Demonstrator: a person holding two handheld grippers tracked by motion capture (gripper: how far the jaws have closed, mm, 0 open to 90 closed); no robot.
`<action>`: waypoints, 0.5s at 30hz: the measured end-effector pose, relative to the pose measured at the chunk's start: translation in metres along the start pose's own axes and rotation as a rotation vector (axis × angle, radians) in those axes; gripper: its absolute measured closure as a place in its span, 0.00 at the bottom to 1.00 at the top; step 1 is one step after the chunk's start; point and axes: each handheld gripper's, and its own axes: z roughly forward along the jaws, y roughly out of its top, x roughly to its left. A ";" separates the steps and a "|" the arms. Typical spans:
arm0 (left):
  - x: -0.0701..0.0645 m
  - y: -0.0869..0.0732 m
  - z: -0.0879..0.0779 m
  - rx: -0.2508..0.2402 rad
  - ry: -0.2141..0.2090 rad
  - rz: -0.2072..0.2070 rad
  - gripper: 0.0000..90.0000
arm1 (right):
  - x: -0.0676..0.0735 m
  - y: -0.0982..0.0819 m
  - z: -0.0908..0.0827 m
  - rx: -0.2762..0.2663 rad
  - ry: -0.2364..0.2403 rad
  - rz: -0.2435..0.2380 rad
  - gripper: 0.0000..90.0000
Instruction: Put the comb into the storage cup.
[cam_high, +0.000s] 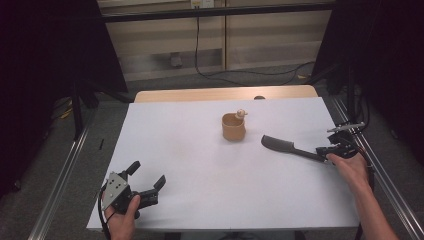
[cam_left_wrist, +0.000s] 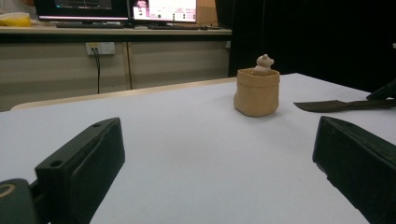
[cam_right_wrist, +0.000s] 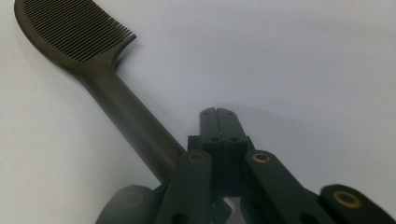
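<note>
A: My right hand-held gripper (cam_high: 334, 149) is clenched fully. The comb (cam_high: 285, 146) lies flat on the table (cam_high: 200, 165), right of the cup (cam_high: 233, 127), its handle running beside the jaws in the right gripper view; I can't tell if it's pinched.

B: The risk?

A: If I lift, the comb may stay or swing and knock the cup. My left hand-held gripper (cam_high: 148, 176) rests released, well left of the cup; right forearm reaches in low.
</note>
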 end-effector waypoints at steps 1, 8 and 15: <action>0.000 0.000 0.000 0.000 0.000 0.000 0.03 | 0.000 0.000 0.000 0.000 0.000 -0.001 1.00; 0.001 0.000 -0.002 0.001 0.009 0.000 0.03 | 0.000 -0.001 0.000 0.002 -0.003 0.016 1.00; 0.002 0.000 -0.002 0.004 0.011 -0.002 0.03 | 0.001 -0.001 0.000 0.002 -0.003 0.004 1.00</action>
